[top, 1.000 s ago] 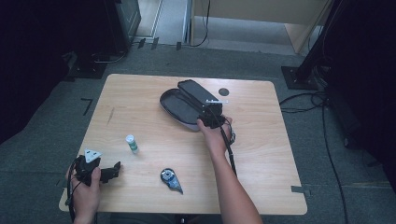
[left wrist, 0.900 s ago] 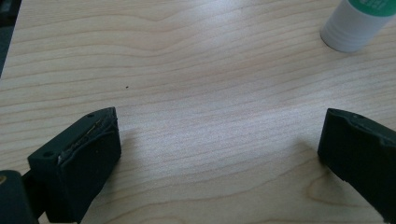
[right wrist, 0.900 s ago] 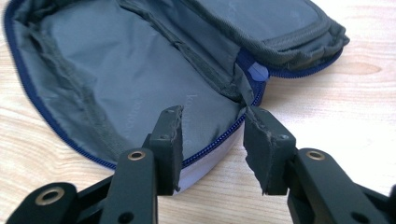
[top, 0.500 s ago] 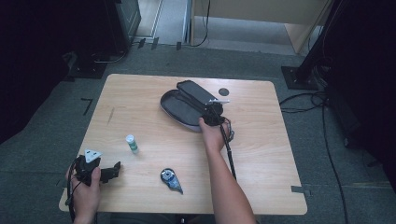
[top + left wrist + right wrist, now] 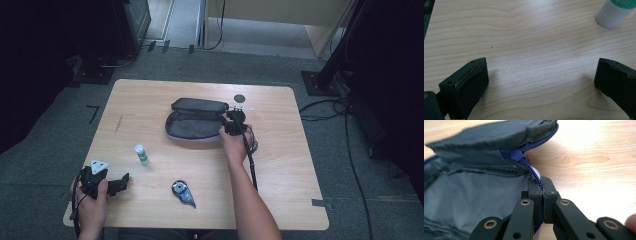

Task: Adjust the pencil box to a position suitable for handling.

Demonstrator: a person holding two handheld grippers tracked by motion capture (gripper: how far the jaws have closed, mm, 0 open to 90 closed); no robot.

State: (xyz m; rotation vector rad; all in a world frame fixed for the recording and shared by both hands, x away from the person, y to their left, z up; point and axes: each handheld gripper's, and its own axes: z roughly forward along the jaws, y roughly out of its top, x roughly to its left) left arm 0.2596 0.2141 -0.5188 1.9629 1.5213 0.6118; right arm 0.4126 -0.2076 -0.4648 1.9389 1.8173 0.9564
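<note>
Right gripper (image 5: 231, 126) has drawn slightly toward 6 o'clock — jaws clamped on the pencil case's (image 5: 192, 124) zipper edge (image 5: 537, 178), table centre, case open; left gripper (image 5: 114, 184) idles, jaws wide.

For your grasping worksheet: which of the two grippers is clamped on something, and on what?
The right gripper, shut on the pouch's zipper edge; the left gripper is open over bare table.

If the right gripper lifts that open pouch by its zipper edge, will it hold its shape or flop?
Probably flop: the pouch is thin fabric, and its lid already sags in folds. It looks light and nearly empty, so it should lift easily. The right gripper pinches only the zipper edge, so the rest would likely dangle.
</note>
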